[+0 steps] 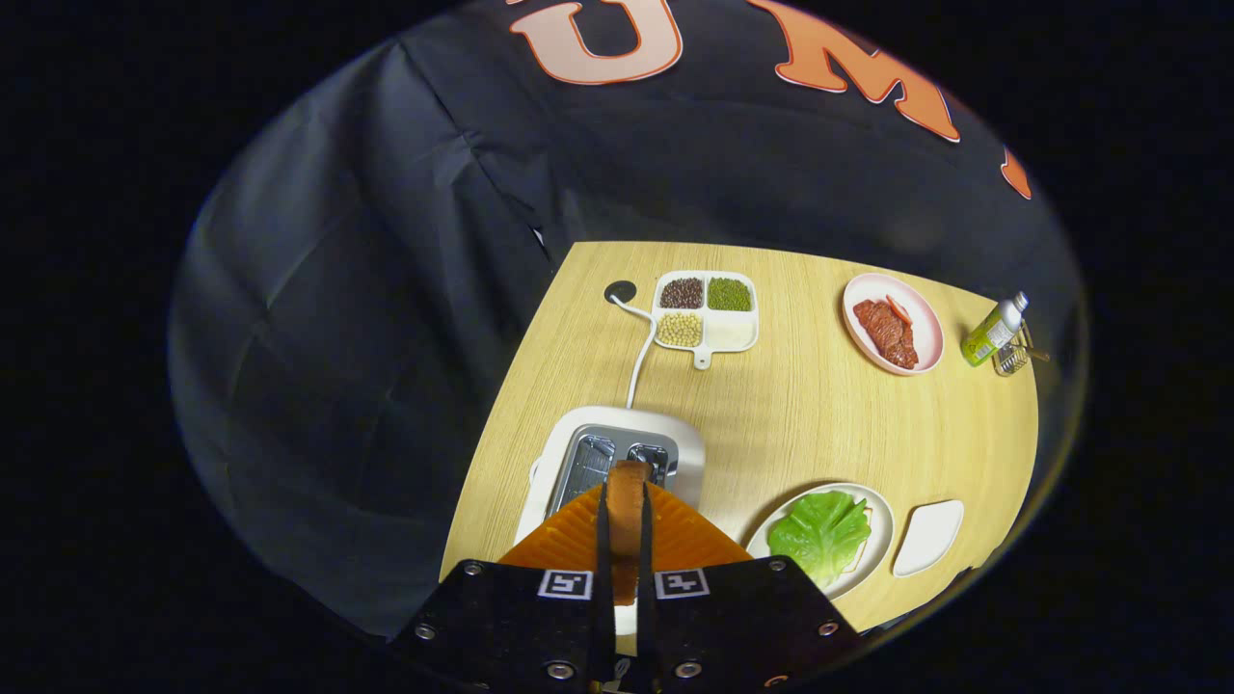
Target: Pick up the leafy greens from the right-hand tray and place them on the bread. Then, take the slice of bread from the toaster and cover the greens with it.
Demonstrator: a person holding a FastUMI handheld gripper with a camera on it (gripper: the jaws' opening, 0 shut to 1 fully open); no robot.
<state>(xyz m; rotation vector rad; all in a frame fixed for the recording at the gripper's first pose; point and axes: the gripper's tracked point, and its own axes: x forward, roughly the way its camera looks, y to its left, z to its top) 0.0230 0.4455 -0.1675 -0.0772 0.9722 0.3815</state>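
You are gripping the bread slice [627,501] between the closed gripper [627,569] fingers above the toaster [675,439], so next you are carrying it to the greens [821,528] on the plate [875,540] at the table's [791,414] near edge.

green leafy greens [821,532], brown bread slice [627,501], white toaster [617,448]

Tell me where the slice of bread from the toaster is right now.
In the gripper view, the slice of bread stands on edge, clamped between the gripper fingers, lifted above the toaster, with the plate of leafy greens to its right.
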